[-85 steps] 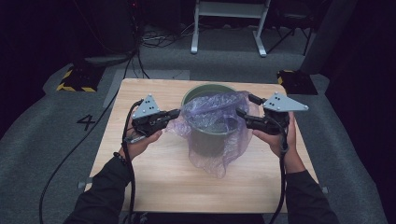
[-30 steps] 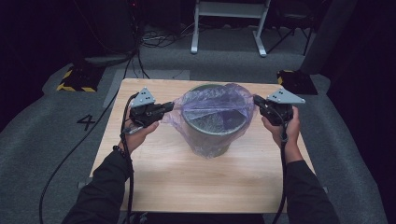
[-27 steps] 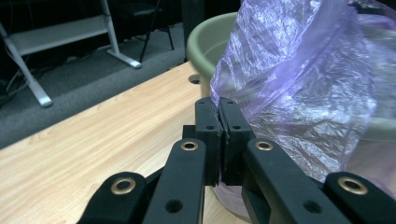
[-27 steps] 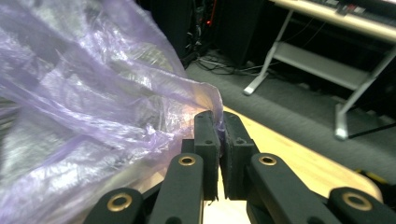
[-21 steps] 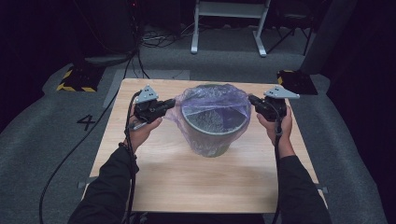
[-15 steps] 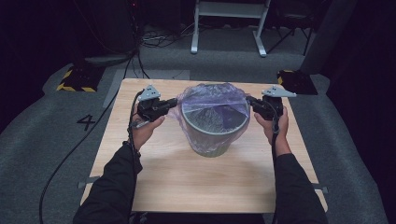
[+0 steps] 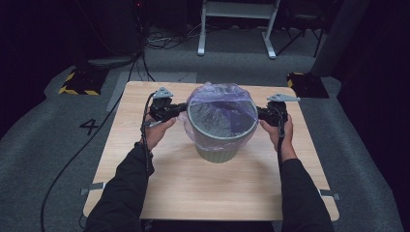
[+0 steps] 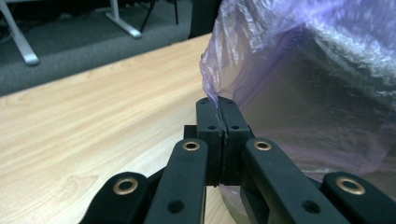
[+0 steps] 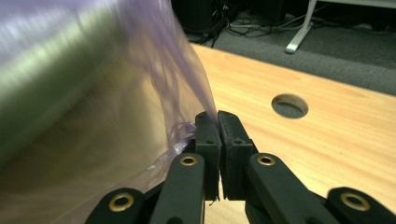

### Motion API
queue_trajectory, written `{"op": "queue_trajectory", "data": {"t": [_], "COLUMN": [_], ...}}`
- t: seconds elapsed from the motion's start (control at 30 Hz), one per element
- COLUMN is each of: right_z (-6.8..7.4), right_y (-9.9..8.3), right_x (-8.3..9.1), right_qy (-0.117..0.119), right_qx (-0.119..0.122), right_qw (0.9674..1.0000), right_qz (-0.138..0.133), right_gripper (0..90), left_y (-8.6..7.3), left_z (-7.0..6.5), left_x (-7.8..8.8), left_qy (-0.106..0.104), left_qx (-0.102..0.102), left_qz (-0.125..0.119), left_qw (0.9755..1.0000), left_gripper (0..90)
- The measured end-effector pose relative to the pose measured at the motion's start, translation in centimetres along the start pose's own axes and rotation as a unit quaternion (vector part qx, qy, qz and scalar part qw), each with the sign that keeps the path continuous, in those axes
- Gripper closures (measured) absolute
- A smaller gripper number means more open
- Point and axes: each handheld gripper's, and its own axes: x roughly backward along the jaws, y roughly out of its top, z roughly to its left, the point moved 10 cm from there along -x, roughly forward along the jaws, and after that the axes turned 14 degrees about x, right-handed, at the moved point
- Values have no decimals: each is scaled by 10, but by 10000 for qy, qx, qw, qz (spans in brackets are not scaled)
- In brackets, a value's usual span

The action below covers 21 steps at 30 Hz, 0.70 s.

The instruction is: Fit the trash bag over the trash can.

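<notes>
Purple bag [image 7: 220,104] lines green bin [image 7: 217,145].

Cam setup: 1 overhead, 2 gripper-mounted

High view looks fwd/down on counter [image 7: 212,188]; gripper views sit close, low, sharing the purple bag [image 7: 220,104] on bin [image 7: 217,147].
</notes>
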Motion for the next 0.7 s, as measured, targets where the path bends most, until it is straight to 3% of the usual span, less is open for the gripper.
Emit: {"op": "queue_trajectory", "data": {"t": [0.27,0.47,0.6,0.7], "right_z": [7,11,13,16], "right_y": [-20,-28,-37,-43], "right_x": [-9,-7,-5,-4], "right_qy": [132,243,226,269], "right_qx": [-31,-110,17,123], "right_qw": [9998,9996,9997,9995], "right_qz": [131,14,65,121], "right_gripper": [894,894,900,900], "left_y": [-14,-23,-37,-47], "left_z": [0,-1,0,-1], "left_x": [-15,-20,-24,-25], "left_qy": [30,-60,-121,-110], "left_qx": [-15,7,-8,-222], "left_qz": [391,467,661,853], "left_qw": [9992,9989,9977,9961], "left_gripper": [888,887,887,887]}}
